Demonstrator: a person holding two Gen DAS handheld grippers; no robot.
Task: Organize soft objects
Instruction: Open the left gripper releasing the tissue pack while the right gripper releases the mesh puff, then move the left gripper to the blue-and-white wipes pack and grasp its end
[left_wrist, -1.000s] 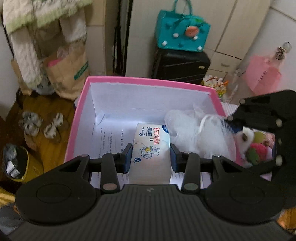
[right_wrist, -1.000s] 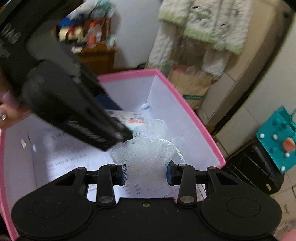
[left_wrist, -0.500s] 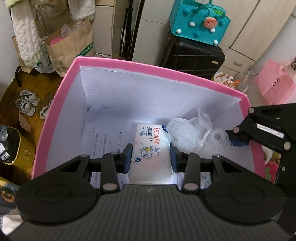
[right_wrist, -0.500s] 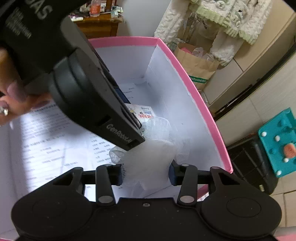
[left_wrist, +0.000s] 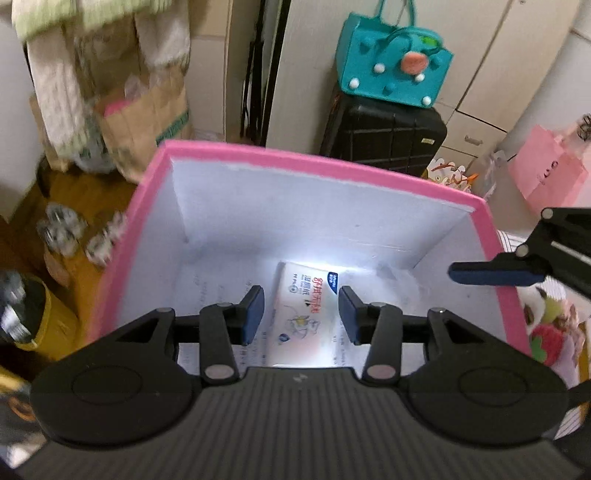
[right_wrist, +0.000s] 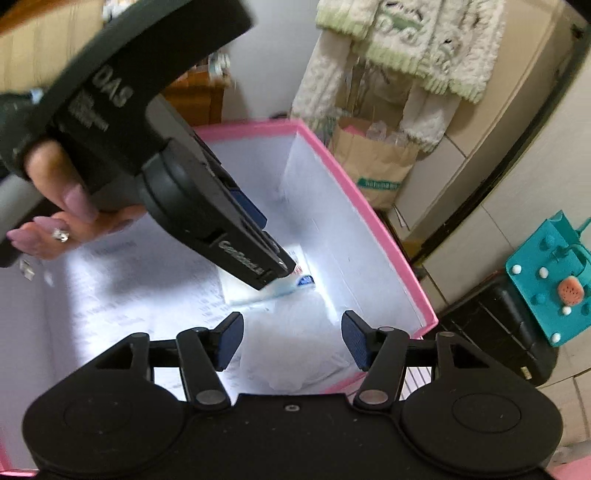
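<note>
Wet-wipes pack (left_wrist: 308, 314) lies on the pink box (left_wrist: 325, 166) floor, just beyond the left tongs (left_wrist: 301, 314), whose jaws have just parted off it; the white mesh puff (right_wrist: 295, 339) sits below the right tongs (right_wrist: 291, 341), jaws just widened, gripping nothing; release step is in hand; next, both should likely lift clear of the box.

My box (left_wrist: 325, 173) has a pink rim and white walls, with black print on the white paper lining its floor. In it I see a white pack (left_wrist: 308, 314) with red lettering and a blue cartoon. Behind the box: a teal bag (left_wrist: 395, 70) with white dots, and a black suitcase (left_wrist: 384, 136).
</note>
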